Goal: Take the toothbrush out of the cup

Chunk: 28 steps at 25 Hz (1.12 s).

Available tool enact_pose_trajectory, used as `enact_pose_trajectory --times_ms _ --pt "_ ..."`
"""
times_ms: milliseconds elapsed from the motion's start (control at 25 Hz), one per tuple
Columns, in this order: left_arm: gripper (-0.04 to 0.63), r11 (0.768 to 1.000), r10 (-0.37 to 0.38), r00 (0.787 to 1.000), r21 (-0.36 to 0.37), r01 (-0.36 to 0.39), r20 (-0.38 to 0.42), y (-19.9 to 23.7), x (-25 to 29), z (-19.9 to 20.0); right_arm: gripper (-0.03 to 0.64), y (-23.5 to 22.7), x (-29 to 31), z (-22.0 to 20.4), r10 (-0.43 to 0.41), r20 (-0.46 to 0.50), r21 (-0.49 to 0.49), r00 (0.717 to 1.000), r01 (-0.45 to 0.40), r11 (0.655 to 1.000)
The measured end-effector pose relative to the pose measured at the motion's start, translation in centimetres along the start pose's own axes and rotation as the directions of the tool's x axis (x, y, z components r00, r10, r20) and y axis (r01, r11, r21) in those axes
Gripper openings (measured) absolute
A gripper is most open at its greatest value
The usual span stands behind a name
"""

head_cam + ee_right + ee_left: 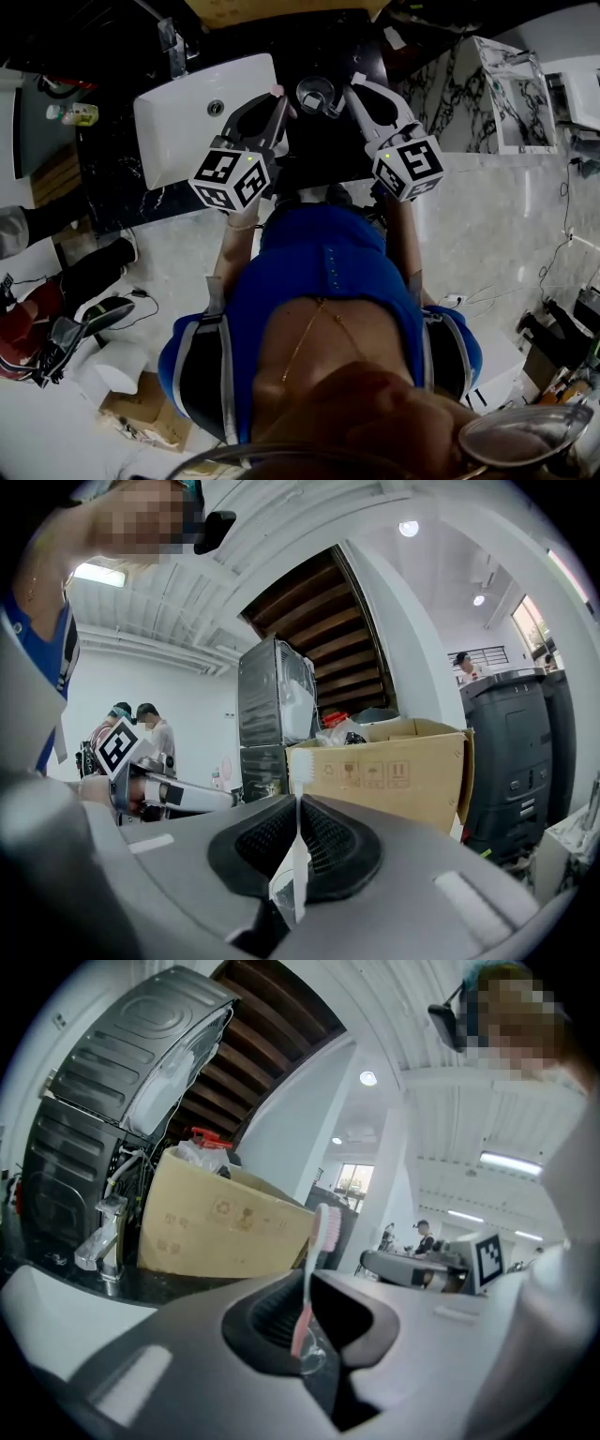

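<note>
With left gripper (302,1333), clamping 1 pink brush (323,1232) upright, head above the jaws; with right gripper (292,855), clamping 1 white brush (298,761) likewise. Flanking 1 clear cup (317,94) on the dark counter (319,145) with both tips, just beside a white sink (178,127). Cannot tell whether either brush's lower end sits inside that cup.

Handling pictograms on cardboard box (375,772)
</note>
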<state>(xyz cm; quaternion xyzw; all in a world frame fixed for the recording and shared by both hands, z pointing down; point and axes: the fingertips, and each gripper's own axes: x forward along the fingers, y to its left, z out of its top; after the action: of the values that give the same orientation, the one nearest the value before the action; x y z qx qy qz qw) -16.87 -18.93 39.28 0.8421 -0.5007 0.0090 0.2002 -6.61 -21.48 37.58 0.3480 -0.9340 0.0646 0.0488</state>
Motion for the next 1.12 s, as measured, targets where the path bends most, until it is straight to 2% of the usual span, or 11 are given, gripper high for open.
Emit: enact_pose_trajectory --times_ms 1120 --pt "0.023 1.000 -0.026 1.000 0.014 0.026 0.004 -3.0 -0.4 0.4 0.014 0.5 -1.8 0.1 0.002 0.003 -0.005 1.000 -0.002 1.000"
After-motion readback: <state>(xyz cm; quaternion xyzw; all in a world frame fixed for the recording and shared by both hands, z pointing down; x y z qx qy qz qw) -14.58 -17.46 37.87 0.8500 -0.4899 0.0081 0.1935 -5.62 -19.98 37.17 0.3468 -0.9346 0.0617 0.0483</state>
